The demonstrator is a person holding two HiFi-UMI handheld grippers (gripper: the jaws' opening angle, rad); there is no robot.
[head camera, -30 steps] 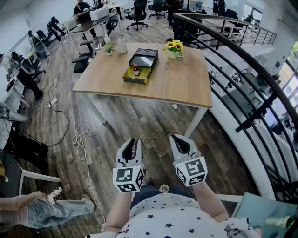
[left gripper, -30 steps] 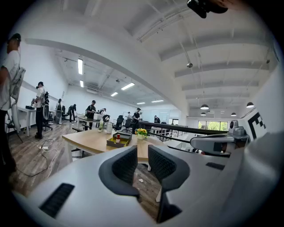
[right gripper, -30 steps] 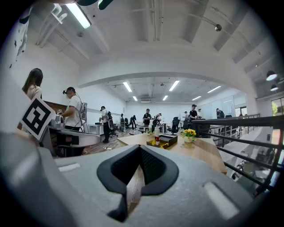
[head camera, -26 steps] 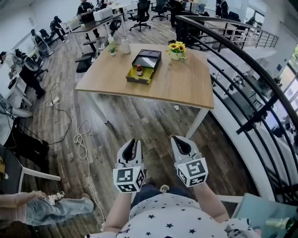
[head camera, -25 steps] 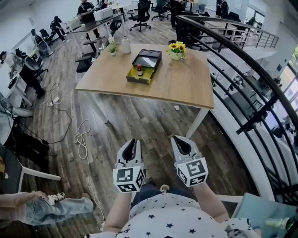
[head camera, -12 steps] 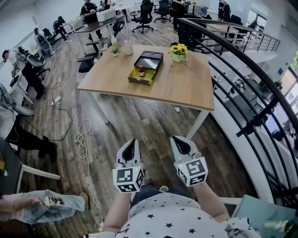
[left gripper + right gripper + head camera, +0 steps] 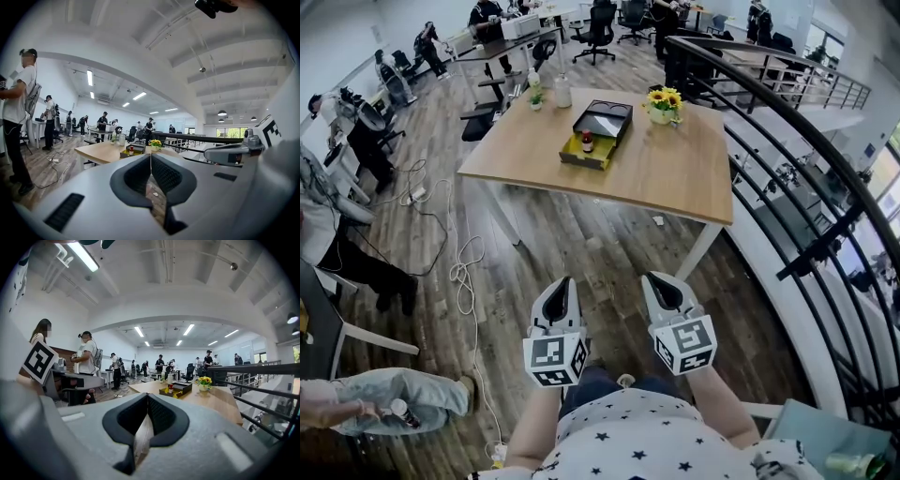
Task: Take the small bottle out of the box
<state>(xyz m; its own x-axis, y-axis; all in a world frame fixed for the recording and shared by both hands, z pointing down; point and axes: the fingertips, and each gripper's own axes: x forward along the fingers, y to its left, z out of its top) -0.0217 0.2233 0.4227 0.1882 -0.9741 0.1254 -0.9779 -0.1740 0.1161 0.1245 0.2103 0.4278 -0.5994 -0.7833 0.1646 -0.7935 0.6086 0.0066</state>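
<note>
A wooden table (image 7: 666, 169) stands across the room, well away from both grippers. On it lies an open yellow and black box (image 7: 598, 136), and the small red-capped bottle (image 7: 587, 143) stands upright in its yellow front part. Near my body, over the wood floor, my left gripper (image 7: 562, 284) is shut and empty. My right gripper (image 7: 660, 281) beside it is shut and empty too. The left gripper view has the bottle (image 7: 131, 149) far ahead above the shut left gripper (image 7: 150, 155). In the right gripper view the bottle (image 7: 170, 387) is just as distant beyond the right gripper (image 7: 147, 397).
A pot of sunflowers (image 7: 664, 101), a clear bottle (image 7: 562, 92) and a small plant (image 7: 536, 97) share the table. A black railing (image 7: 787, 159) runs along the right. Cables (image 7: 459, 272) trail on the floor at left, near seated people (image 7: 347, 272) and office chairs.
The left gripper's jaws have closed from a small gap. The head view has drifted a little, so the table sits slightly lower and to the right. The people at left have shifted.
</note>
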